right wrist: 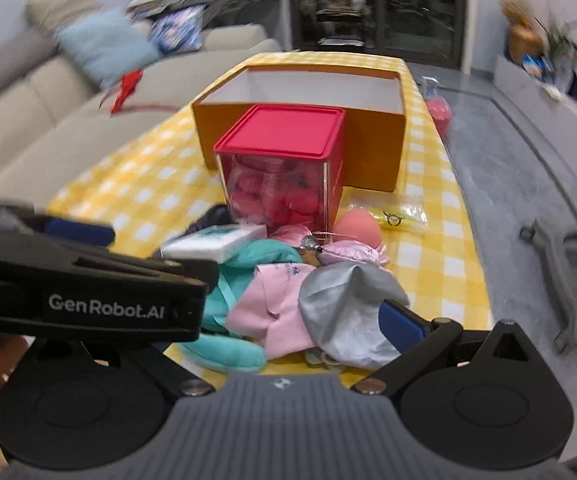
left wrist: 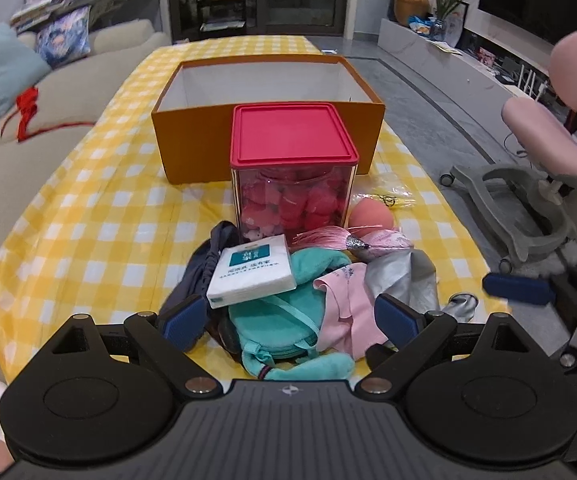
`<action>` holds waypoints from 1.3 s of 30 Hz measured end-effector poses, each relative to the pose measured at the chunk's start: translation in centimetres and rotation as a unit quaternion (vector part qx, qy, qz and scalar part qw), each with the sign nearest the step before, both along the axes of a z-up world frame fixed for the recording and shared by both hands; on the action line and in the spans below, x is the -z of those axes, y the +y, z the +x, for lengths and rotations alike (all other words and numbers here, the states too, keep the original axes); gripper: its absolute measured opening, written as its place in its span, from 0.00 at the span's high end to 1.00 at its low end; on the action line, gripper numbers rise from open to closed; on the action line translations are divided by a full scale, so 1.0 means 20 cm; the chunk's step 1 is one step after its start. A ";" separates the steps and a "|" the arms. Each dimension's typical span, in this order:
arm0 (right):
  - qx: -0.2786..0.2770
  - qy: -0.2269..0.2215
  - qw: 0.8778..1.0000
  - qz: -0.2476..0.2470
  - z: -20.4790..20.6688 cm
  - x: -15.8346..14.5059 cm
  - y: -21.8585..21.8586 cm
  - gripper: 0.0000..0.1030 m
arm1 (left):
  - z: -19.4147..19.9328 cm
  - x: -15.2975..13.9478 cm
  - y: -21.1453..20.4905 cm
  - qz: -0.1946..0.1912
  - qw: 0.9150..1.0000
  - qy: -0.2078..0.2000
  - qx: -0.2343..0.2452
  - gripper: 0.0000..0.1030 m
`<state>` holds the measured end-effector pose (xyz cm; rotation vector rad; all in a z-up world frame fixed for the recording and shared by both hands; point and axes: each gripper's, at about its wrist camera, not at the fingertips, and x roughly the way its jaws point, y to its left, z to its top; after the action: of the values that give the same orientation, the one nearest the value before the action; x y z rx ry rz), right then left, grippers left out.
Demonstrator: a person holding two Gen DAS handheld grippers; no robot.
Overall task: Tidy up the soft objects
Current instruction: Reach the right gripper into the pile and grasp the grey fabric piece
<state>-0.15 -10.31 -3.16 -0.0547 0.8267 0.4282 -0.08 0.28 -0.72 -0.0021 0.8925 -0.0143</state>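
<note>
On the yellow-checked surface [left wrist: 88,216]: a heap of soft objects at the near edge.
Heap: tissue pack [left wrist: 250,276] on top, teal pouch [left wrist: 276,320], pink cloth [left wrist: 348,312], silver fabric [right wrist: 344,312].
Behind heap: red-lidded clear container [left wrist: 292,172], then open orange box [left wrist: 268,120].
Left gripper [left wrist: 288,320]: released, fingers spread either side of the heap.
Right gripper [right wrist: 288,320]: state cannot be told; left finger hidden.

My left gripper [left wrist: 288,316] is level with its jaws spread wide. My right gripper [right wrist: 284,320] sits beside it; its left finger is hidden.
</note>
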 end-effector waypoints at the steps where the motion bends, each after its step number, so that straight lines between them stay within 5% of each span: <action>1: -0.012 -0.005 1.000 -0.016 0.00 0.00 0.01 0.03 | 0.00 0.00 0.00 0.003 1.000 -0.001 0.002 0.00; 7: -0.034 -0.013 0.997 -0.073 0.05 0.07 -0.01 0.03 | -0.02 -0.02 0.05 -0.015 1.000 -0.010 -0.004 0.00; 13: -0.017 0.034 0.998 -0.048 0.19 0.12 -0.11 0.03 | -0.01 0.03 0.09 -0.010 1.000 0.006 -0.009 0.00; 19: -0.007 0.071 0.996 -0.043 0.34 0.24 -0.15 0.31 | -0.01 0.07 0.11 -0.013 1.000 0.021 -0.008 0.00; 29: -0.013 0.112 0.992 0.058 0.44 0.28 -0.15 0.34 | -0.01 0.14 0.09 0.005 0.999 0.052 -0.003 0.00; 31: -0.008 0.111 0.993 0.044 0.44 0.29 -0.12 0.56 | -0.02 0.15 0.09 0.011 0.998 0.057 0.001 0.00; 32: -0.004 0.110 0.993 0.034 0.45 0.30 -0.11 0.78 | -0.02 0.16 0.09 0.017 0.998 0.057 0.002 0.00; 39: 0.016 0.095 0.995 0.017 0.43 0.29 -0.14 1.00 | -0.03 0.14 0.08 0.035 0.998 0.043 0.007 0.00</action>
<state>8.54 -13.13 -8.93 0.0316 1.0069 0.4207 -0.74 1.91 -3.54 0.0700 0.9788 0.0034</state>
